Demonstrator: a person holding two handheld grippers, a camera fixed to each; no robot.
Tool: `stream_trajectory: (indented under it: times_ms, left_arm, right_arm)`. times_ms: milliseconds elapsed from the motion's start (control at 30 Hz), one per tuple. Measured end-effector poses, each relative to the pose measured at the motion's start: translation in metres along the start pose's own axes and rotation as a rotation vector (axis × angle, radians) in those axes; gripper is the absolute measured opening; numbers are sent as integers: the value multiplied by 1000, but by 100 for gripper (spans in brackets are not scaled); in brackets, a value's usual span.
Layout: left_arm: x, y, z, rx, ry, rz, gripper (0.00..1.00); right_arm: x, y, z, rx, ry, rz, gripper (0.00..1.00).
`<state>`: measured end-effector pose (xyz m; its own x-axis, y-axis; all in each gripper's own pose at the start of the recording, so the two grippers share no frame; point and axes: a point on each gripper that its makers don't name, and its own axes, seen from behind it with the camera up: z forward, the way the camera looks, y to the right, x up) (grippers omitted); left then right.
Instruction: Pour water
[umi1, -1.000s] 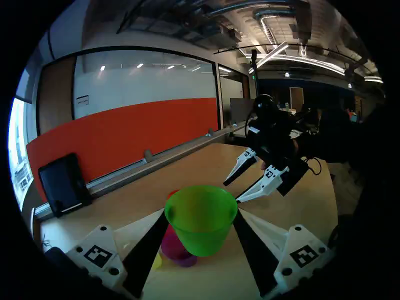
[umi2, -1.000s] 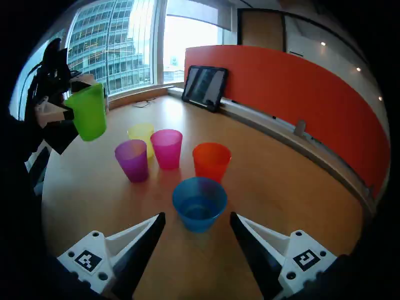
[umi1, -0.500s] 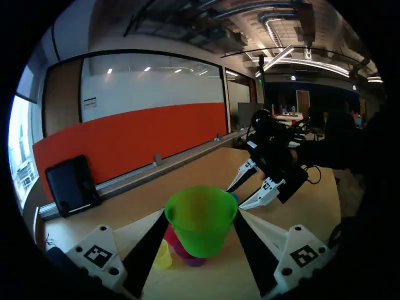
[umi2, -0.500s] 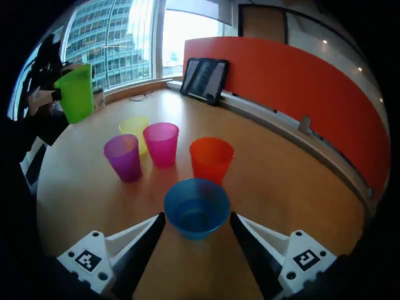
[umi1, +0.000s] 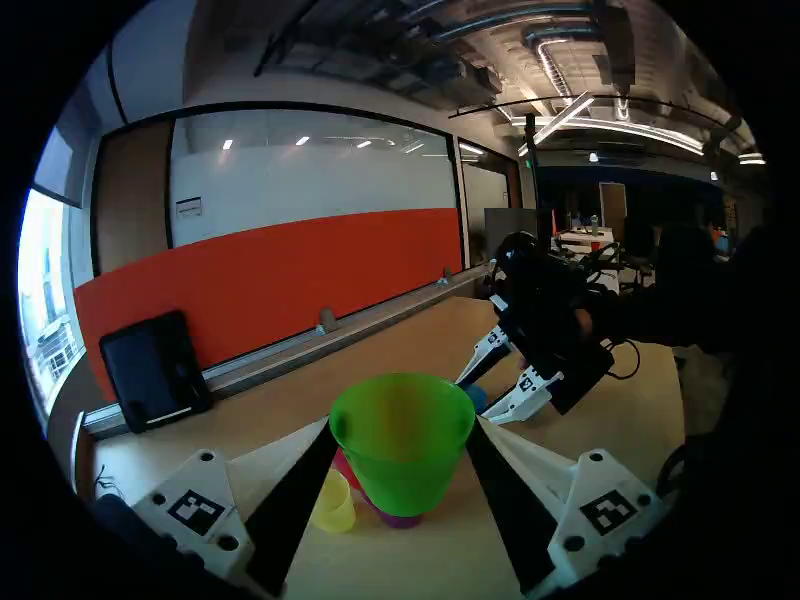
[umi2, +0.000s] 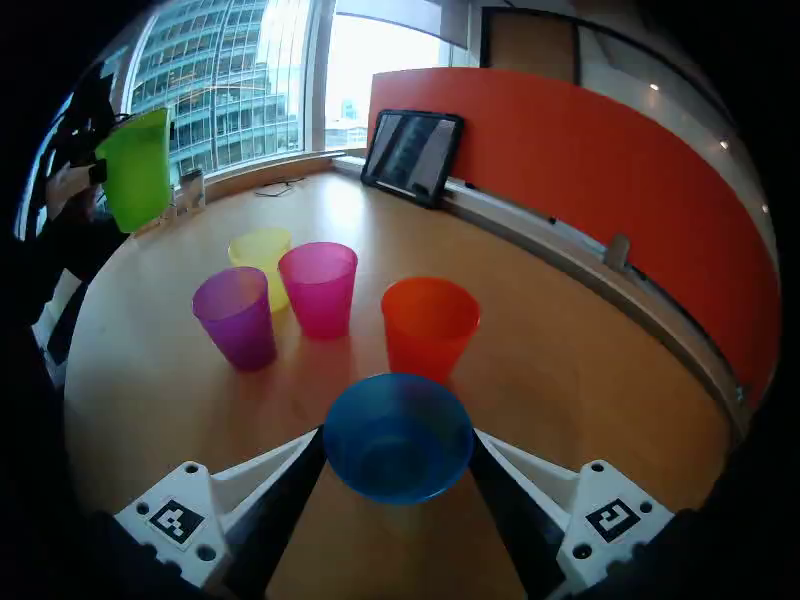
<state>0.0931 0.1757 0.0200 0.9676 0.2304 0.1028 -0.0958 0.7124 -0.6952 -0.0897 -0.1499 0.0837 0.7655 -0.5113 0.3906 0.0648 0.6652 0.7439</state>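
Jaws on the left gripper (umi1: 400, 432) are pinching the green cup (umi1: 402, 455), one finger on each side, and the cup sits upright with its mouth facing up, so that's a proper grip. Left gripper view first: under and just behind the green cup there's a yellow cup (umi1: 333, 503) and a bit of a purple cup (umi1: 402, 519) down on the wooden table (umi1: 400, 345). Farther off, the right gripper (umi1: 502, 375) comes in from the right, held by a person in a dark sleeve, and a sliver of the blue cup (umi1: 479, 397) shows between its white fingers. A tablet (umi1: 155, 370) leans against the orange wall panel (umi1: 300, 265).

Right gripper view: the blue cup (umi2: 398, 452) sits right between the right gripper's (umi2: 398, 462) fingers, rim up against both of them, but honestly I can't tell if the jaws are actually squeezing it or just parked around it. Can't make out if there's water in it either. Just past it stands the orange cup (umi2: 430, 325), then the pink cup (umi2: 318, 288), purple cup (umi2: 237, 318) and yellow cup (umi2: 256, 250) bunched close together to the left. The green cup (umi2: 135, 182) is up in the air at the far left, well clear of the table (umi2: 570, 370), tilted a little
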Motion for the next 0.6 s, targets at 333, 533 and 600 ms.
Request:
stream_trajectory:
  times_ms: [333, 533, 600]
  left_arm:
    - [-2, 0, -1, 3, 1, 1, 88]
    - [-3, -1, 0, 3, 2, -1, 88]
    - [-3, -2, 0, 3, 4, -2, 88]
  right_arm:
    - [3, 3, -1, -22, 28, 15, 93]
    - [19, 6, -14, -33, 86, 47, 92]
    - [26, 7, -20, -35, 107, 57, 92]
